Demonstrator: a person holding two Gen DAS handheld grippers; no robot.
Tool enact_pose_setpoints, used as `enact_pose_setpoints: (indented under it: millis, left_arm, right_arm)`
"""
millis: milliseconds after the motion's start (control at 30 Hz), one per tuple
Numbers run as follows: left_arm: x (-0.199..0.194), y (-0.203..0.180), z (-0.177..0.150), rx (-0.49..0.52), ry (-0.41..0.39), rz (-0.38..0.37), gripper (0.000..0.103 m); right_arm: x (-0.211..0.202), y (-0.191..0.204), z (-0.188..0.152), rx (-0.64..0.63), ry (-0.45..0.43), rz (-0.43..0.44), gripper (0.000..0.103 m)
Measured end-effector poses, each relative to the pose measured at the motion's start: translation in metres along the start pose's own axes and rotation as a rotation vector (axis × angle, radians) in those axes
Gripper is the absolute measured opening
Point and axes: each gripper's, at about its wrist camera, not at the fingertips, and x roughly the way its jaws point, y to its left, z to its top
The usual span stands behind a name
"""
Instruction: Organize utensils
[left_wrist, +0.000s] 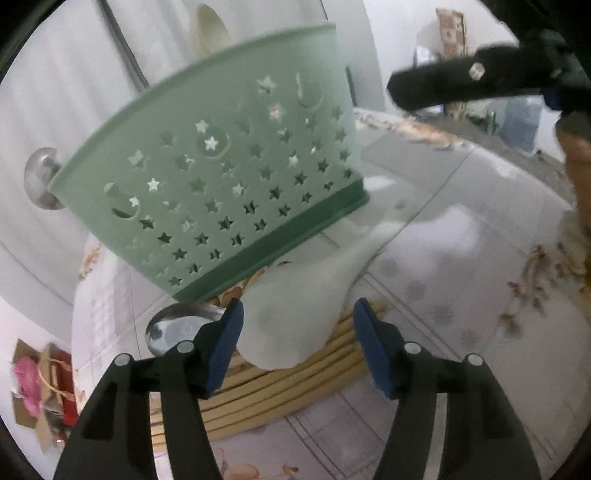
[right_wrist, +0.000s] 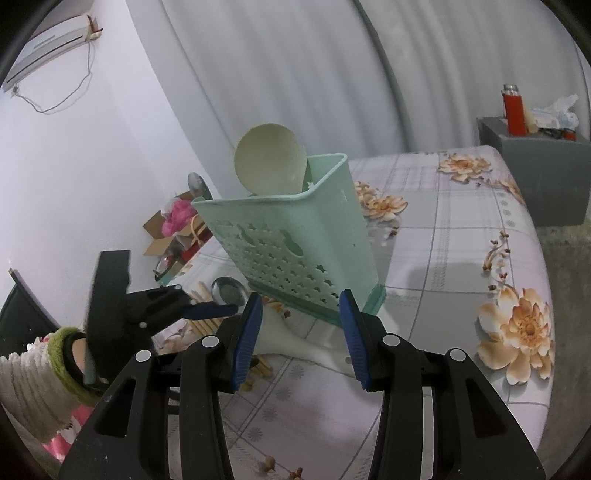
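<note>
A green utensil holder (left_wrist: 229, 162) with star cut-outs stands on the table; it also shows in the right wrist view (right_wrist: 295, 236), with a cream ladle (right_wrist: 267, 162) upright inside it. A white rice paddle (left_wrist: 295, 314) lies on a bundle of bamboo chopsticks (left_wrist: 280, 384) beside a steel spoon (left_wrist: 177, 328). My left gripper (left_wrist: 298, 347) is open just above the paddle and chopsticks, empty. My right gripper (right_wrist: 301, 332) is open and empty in front of the holder's base, over the paddle (right_wrist: 295, 343). The left gripper also shows in the right wrist view (right_wrist: 207, 310).
The table wears a floral checked cloth (right_wrist: 461, 277). A steel utensil (left_wrist: 40, 177) pokes out behind the holder. A cardboard box with pink stuff (right_wrist: 173, 229) sits off the table's far left. A grey cabinet with a red flask (right_wrist: 513, 110) stands at right.
</note>
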Motion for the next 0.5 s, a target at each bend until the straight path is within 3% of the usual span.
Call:
enact_pose_setpoints:
  millis: [300,400,500]
  left_arm:
    - [0.009,-0.027,0.023,0.122,0.007,0.029,0.06]
    - [0.013,-0.037,0.028,0.167,0.006,0.057,0.046]
    - [0.018,-0.046,0.029,0.24,0.0,0.087,0.024]
  right_arm:
    - [0.0,-0.004,0.001,0.024,0.0,0.003,0.042]
    - [0.0,-0.004,0.001,0.022,-0.003,0.002,0.042]
    - [-0.002,-0.005,0.001,0.024,-0.008,0.0,0.042]
